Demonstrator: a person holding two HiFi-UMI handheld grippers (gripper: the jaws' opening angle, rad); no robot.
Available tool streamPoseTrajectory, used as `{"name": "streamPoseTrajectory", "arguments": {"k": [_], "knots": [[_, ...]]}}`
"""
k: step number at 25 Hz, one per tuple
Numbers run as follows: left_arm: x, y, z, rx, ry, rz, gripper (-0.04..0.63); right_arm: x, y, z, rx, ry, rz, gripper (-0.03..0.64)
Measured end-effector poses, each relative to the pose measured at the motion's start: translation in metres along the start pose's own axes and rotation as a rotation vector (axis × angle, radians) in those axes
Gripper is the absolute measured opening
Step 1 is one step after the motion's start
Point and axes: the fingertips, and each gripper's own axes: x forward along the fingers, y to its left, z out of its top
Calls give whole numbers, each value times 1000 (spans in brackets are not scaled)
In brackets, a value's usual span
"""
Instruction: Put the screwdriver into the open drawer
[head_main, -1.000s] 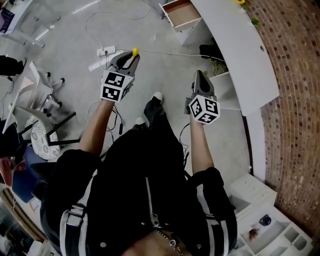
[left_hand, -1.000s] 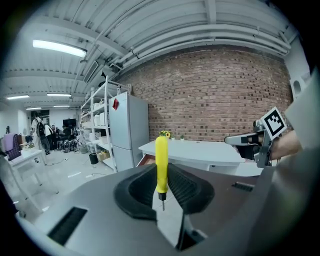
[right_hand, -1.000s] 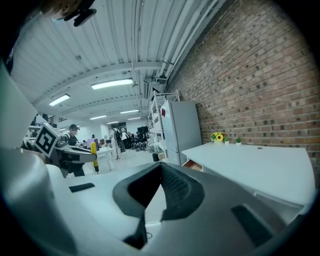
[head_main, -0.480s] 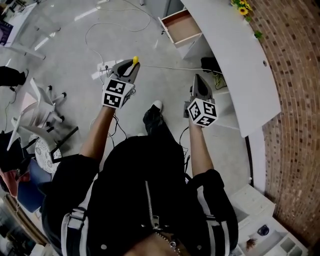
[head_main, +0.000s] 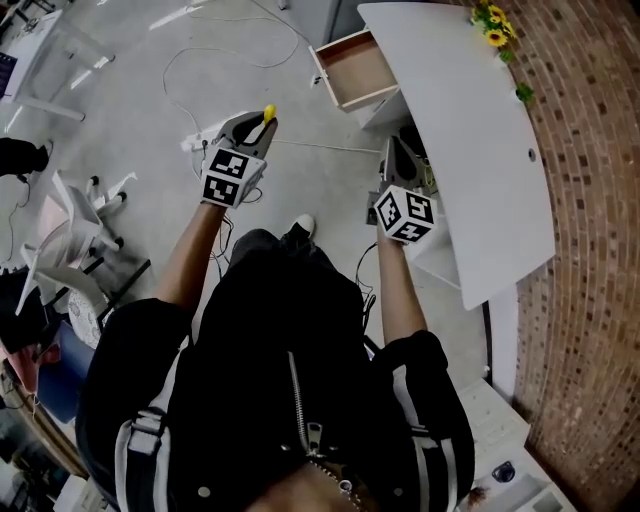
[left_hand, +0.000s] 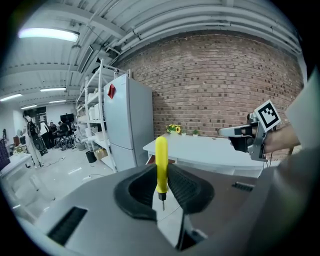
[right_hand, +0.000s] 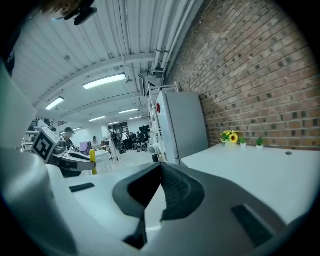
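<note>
- The screwdriver (left_hand: 161, 162) stands upright at the centre of the left gripper view, with its yellow handle rising above the pads and its thin metal tip pointing down.
- It looks light and stiff, and the smooth plastic handle is probably slippery. Your hold is low on the handle, near the shaft, so the long end could swing if you tilt fast.
- Your left gripper (head_main: 258, 125) is clamped on the screwdriver, left of centre in the head view. From that view, only the yellow end shows.
- Your right gripper (right_hand: 159, 187) has its jaws pressed together with nothing between them. It hangs right of centre, beside the white desk (head_main: 470, 120).
- The open drawer (head_main: 355, 70) sits at the upper middle of the head view, well apart from the screwdriver. It appears bare inside, though part of it may be out of sight.
</note>
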Motion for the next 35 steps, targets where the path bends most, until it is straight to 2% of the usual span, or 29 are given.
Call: {"name": "streamPoseTrajectory", "arguments": {"k": [5,11,15,19,23,28,35], "knots": [[34,12,2,1,24,-33,81,21,-11,0,17,14,-21,7],[95,24,11,20,41,-102,81,46,-37,1,40,27,-85,6],[152,30,17,29,62,-169,81,69,-63,2,56,45,-145,7],[221,34,11,55,117,-272,81,94,-92,-2,90,80,-240,8],[304,52,9,89,171,-333,81,145,-127,1,130,109,-299,7],[385,53,-28,153,262,-476,81,174,-141,-7,176,153,-416,8],[488,45,-119,223,408,-580,81,206,-161,-41,259,233,-512,8]]}}
